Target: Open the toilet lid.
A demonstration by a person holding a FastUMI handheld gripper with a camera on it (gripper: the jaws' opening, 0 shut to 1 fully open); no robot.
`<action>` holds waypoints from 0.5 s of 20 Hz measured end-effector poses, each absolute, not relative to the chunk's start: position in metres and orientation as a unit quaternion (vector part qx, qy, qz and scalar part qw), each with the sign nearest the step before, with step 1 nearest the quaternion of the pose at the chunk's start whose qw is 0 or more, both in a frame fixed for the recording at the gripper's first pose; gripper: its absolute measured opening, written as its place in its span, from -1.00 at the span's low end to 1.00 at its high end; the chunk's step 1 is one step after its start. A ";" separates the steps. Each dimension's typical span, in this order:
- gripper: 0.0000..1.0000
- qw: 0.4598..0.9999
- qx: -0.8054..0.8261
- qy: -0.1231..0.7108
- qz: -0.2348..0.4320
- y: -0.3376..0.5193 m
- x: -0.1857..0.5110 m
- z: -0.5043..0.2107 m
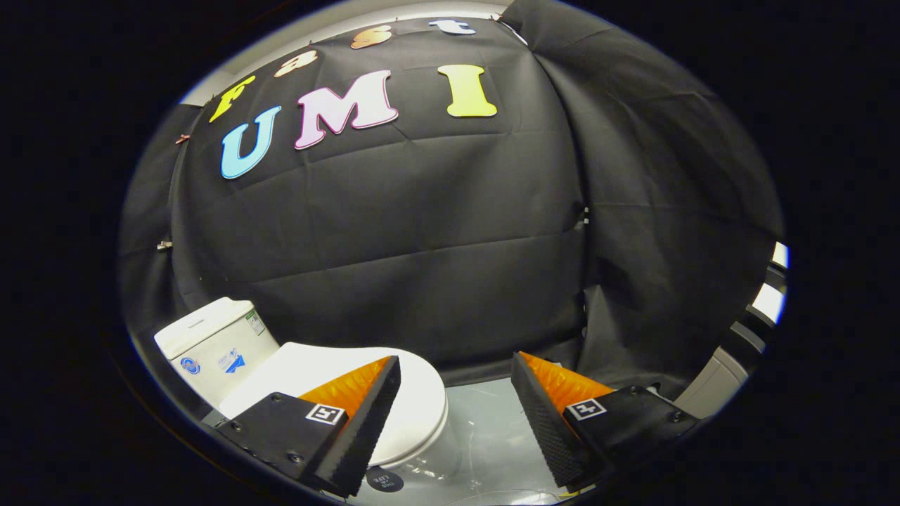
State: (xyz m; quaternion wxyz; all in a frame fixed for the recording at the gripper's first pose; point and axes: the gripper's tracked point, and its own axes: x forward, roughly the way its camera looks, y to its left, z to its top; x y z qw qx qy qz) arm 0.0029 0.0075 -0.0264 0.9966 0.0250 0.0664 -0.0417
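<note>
the toilet lid [415, 393] is down and flat on the bowl, sitting in the lower left of the frame, with the white cistern [214, 344] behind it further to the left against the black cloth wall [422, 246]. the tool [455, 372] hangs above and off to the side of the toilet, its two fingers spread wide apart and holding nothing; the finger on the left of the frame overlaps the lid in view, though it looks to be raised above it rather than touching, and the other finger is over the pale grey floor [485, 429]. nothing has been lifted yet, so the step in hand looks like the approach. to do it well, bring the tool down and across toward the front rim of the lid, the rounded edge furthest from the cistern, since that end gives the most leverage and the hinge is at the cistern side. slip one finger under the lip and one over it, close gently on the edge, then swing upward in an arc around the hinge rather than pulling straight up. the smooth lid may slip from the grip, so take a fair bite of the rim and move slowly until it leans back near the cistern.
</note>
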 end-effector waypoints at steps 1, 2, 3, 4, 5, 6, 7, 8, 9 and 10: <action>0.97 0.996 0.023 0.070 -0.041 0.007 0.002 -0.028; 0.96 0.996 0.024 0.072 -0.041 0.007 0.000 -0.031; 0.96 0.996 0.026 0.078 -0.039 0.007 -0.001 -0.034; 0.96 0.995 0.032 0.085 -0.036 0.008 -0.003 -0.041; 0.97 0.995 0.037 0.090 -0.033 0.009 -0.006 -0.048; 0.96 0.994 0.041 0.096 -0.032 0.009 -0.010 -0.055; 0.97 0.993 0.046 0.101 -0.030 0.010 -0.012 -0.061; 0.96 0.992 0.052 0.108 -0.026 0.014 -0.015 -0.070; 0.97 0.991 0.061 0.117 -0.022 0.018 -0.018 -0.078; 0.97 0.989 0.071 0.129 -0.017 0.023 -0.020 -0.088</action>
